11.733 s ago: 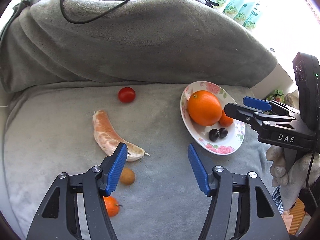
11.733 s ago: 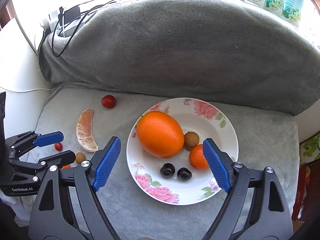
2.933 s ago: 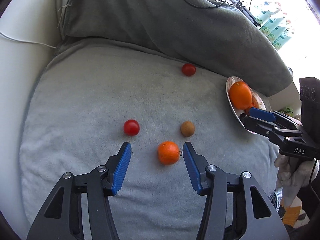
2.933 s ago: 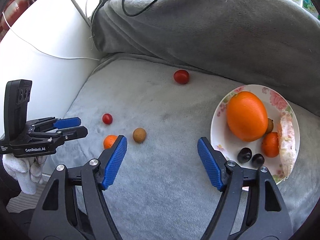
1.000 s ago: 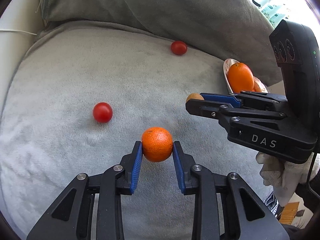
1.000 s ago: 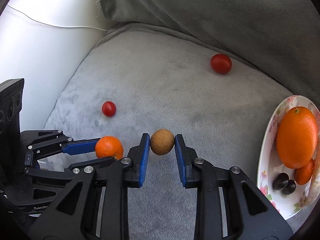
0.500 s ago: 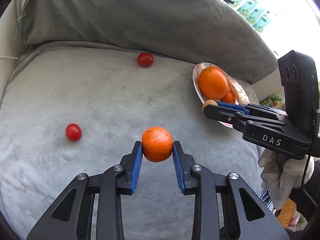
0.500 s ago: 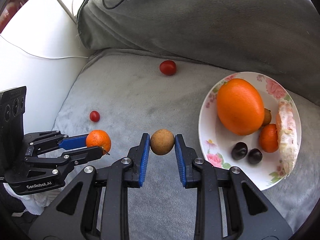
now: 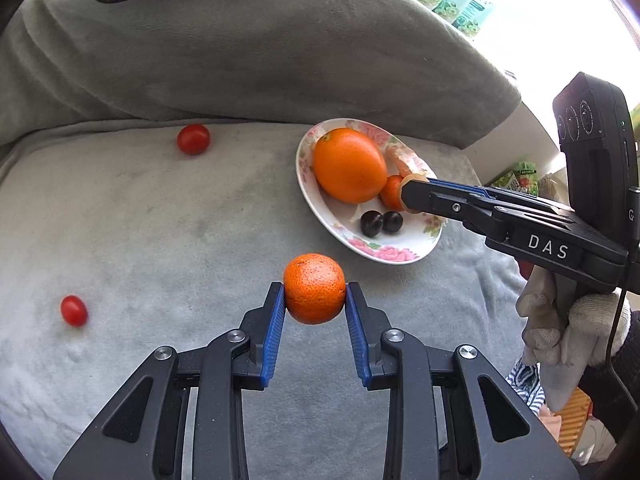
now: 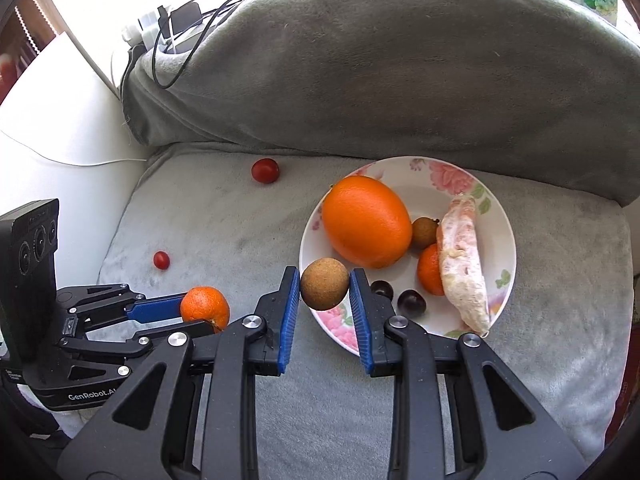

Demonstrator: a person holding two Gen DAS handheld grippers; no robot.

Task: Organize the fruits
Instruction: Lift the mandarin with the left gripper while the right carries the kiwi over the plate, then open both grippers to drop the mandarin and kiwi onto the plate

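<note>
Two handheld grippers work over a grey cushion [image 10: 208,216] covered in soft fabric. The left gripper [image 9: 315,300] has its jaws clamped on a small mandarin [image 9: 314,288], held clear of the cushion and short of the plate. The right gripper [image 10: 324,294] has its jaws clamped on a small round brown fruit [image 10: 324,284], which now hangs over the near rim of the floral plate [image 10: 436,178]; half a second ago it was still over bare cushion beside the plate. A second ago both fruits were only just being gripped at the cushion's left side.

The plate sits toward the cushion's right side and already holds a large orange [image 10: 366,222], another brown fruit [image 10: 425,232], a second mandarin [image 10: 429,269], a peeled citrus segment [image 10: 460,260] and two dark cherries [image 10: 411,302].

Two cherry tomatoes remain on the cushion: one [image 10: 265,170] near the back edge, one [image 10: 161,260] near the left edge.

The brown fruit looks ready to be released onto the plate, the mandarin likely next; the tomatoes are left to collect.
</note>
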